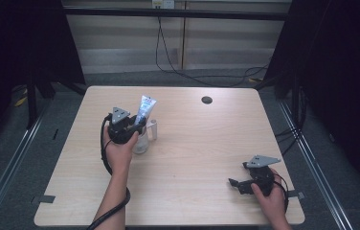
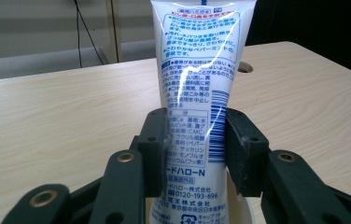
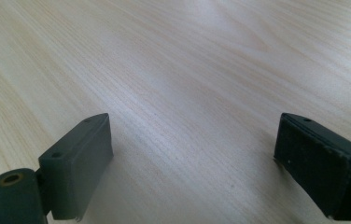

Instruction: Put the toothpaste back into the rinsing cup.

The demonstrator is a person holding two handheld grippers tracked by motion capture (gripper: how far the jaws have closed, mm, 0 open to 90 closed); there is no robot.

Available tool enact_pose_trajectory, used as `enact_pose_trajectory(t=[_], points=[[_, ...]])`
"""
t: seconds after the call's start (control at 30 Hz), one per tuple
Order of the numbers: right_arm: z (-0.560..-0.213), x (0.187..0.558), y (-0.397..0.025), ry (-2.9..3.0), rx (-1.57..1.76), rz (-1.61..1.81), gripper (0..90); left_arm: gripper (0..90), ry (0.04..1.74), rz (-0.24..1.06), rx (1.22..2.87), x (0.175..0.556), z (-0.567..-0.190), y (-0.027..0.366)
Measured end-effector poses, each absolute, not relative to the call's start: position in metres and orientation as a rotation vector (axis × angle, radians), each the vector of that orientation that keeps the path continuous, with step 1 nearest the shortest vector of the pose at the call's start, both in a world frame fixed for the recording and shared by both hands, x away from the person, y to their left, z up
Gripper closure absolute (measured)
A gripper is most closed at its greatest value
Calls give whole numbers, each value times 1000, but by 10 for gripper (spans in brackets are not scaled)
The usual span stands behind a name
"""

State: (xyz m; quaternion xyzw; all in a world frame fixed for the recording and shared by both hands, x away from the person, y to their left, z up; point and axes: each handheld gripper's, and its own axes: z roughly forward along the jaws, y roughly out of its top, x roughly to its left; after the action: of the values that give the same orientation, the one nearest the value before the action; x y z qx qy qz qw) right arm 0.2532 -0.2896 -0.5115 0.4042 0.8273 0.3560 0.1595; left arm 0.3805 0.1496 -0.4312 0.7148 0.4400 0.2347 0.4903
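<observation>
both forearms enter at 6 o'clock in the high view. left tool point(image 1: 137, 128), at about 9 o'clock from the table's point(image 1: 202, 143) middle, is clamped on a white tube point(image 1: 145, 109) with blue print; the tube stands tilted, its lower end inside a clear cup point(image 1: 141, 143). in the left tool's view the jaws press the tube point(image 2: 197, 93) from both sides over the cup's rim point(image 2: 243, 205). a small clear container point(image 1: 152, 129) stands just beside it at 3 o'clock. right tool point(image 1: 235, 184), at 5 o'clock, rests low over bare table with jaws spread wide, holding nothing.
</observation>
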Motion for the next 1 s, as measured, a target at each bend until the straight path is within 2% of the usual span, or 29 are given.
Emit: enact_pose_trajectory(t=[0.17, 0.47, 0.7, 1.0], points=[[-512, 253, -289, 2365, 1156, 1021, 108, 618, 1081, 548, 1745, 382, -429, 151], [-512, 254, -289, 2366, 1155, 1019, 108, 661, 1066, 565, 1741, 378, -429, 150], [-511, 254, -289, 2366, 1156, 1019, 108, 654, 1056, 573, 1665, 371, -440, 155], [-512, 254, -289, 2367, 1150, 1021, 108, 637, 1032, 579, 1691, 365, -440, 155]])
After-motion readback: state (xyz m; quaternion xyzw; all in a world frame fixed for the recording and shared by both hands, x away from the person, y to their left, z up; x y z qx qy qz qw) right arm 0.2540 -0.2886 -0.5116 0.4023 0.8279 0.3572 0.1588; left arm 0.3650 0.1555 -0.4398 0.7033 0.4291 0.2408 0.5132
